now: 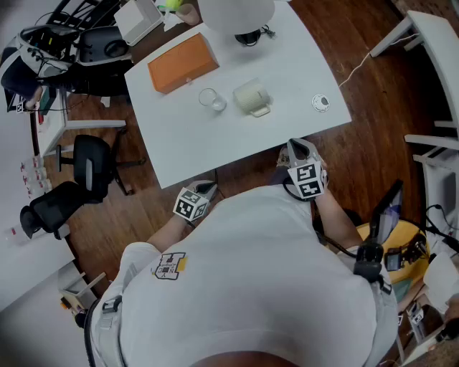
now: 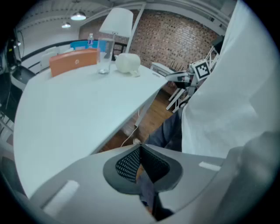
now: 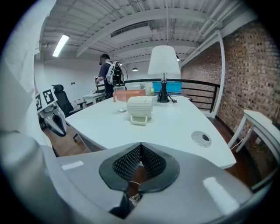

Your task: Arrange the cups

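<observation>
A cream ribbed mug (image 1: 252,97) (image 3: 140,110) (image 2: 127,63) lies on its side on the white table (image 1: 237,143), handle toward the near edge. Just left of it stands a clear glass (image 1: 211,99) (image 2: 105,56) (image 3: 122,109). Both grippers hang off the table's near edge, close to the person's body. My left gripper (image 1: 202,189) (image 2: 139,148) is shut with nothing between its jaws. My right gripper (image 1: 298,148) (image 3: 140,145) is also shut and empty, pointing toward the mug. Each gripper is a good way from the cups.
An orange box (image 1: 182,62) lies at the table's far left, a white lamp (image 1: 237,14) (image 3: 164,65) at the back, a round cable grommet (image 1: 320,102) (image 3: 201,138) at the right. Office chairs (image 1: 90,161) stand left of the table. A person (image 3: 107,70) stands far behind.
</observation>
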